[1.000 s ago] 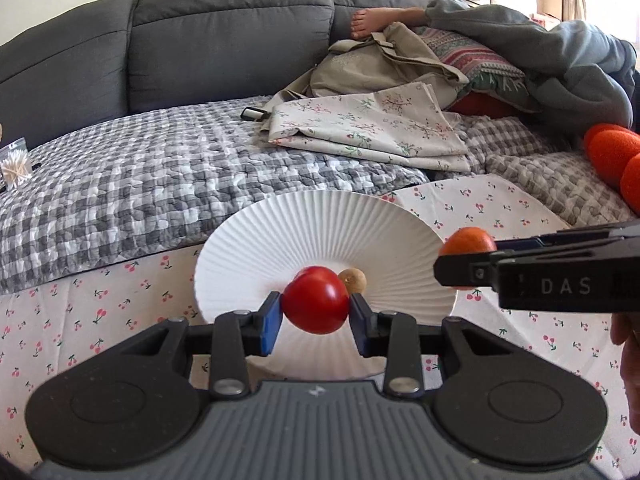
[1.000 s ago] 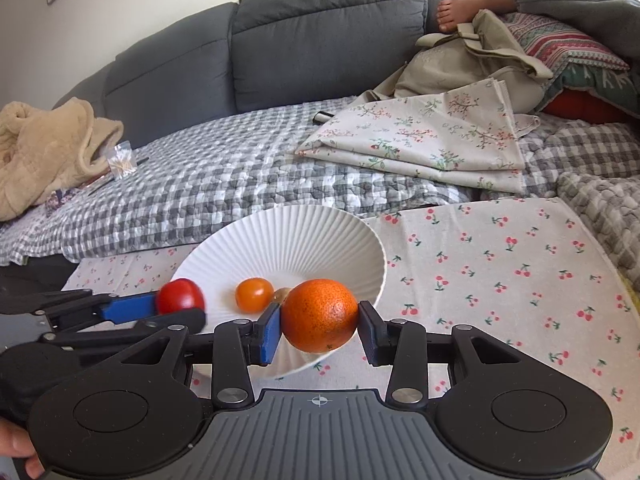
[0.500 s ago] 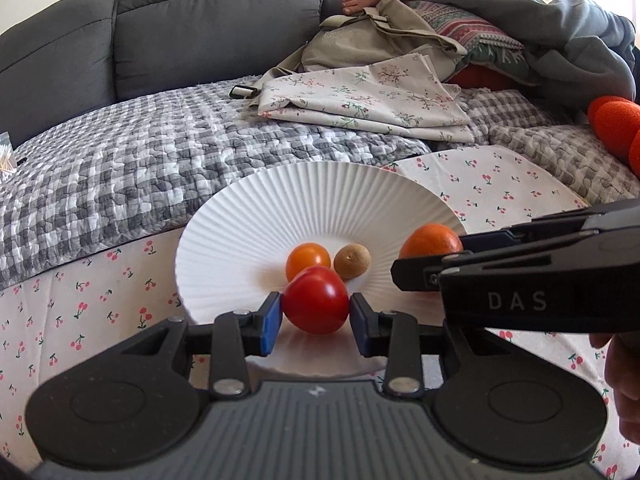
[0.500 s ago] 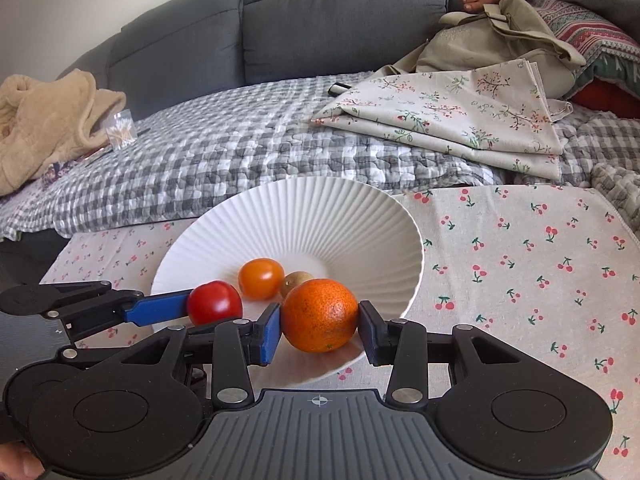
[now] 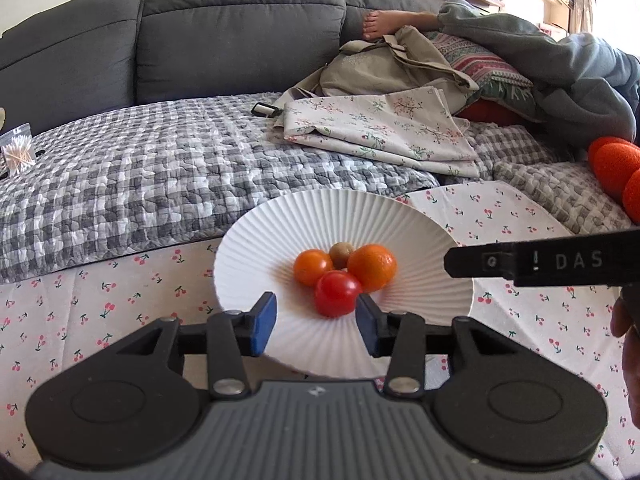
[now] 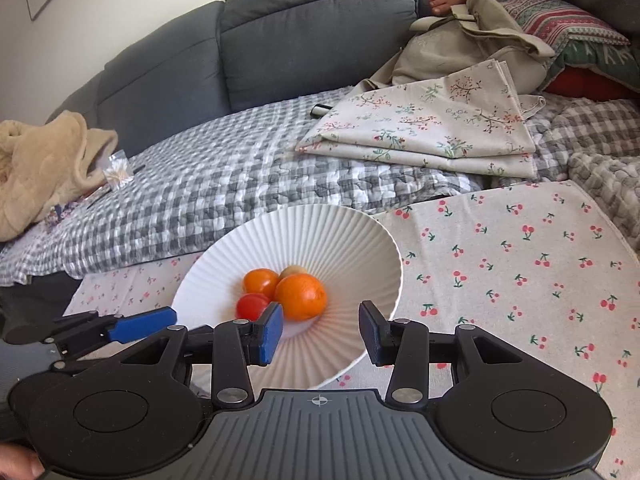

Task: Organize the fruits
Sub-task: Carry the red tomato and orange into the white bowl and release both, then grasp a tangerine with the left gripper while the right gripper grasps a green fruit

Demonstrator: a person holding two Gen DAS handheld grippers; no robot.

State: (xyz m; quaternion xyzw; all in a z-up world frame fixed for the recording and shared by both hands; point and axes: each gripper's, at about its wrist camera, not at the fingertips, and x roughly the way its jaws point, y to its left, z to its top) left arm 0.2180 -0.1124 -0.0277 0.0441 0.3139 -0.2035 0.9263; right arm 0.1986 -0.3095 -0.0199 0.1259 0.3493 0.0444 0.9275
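Observation:
A white ribbed plate on the cherry-print cloth holds a red tomato, an orange tomato, an orange and a small brown fruit. My left gripper hovers at the plate's near rim, its jaws opening, clear of the red tomato just beyond them. My right gripper is also opening, with the orange lying free on the plate ahead of its pads. Its black body shows in the left wrist view.
A grey checked quilt and a grey sofa back lie behind the plate. Folded floral cloth, a beige bag and a person's bare foot are further back. Orange foam balls sit at right; a tan blanket at left.
Both grippers let go: the red tomato and the orange now rest on the plate beside the other fruits. Both pairs of jaws spread wider and drew back a little.

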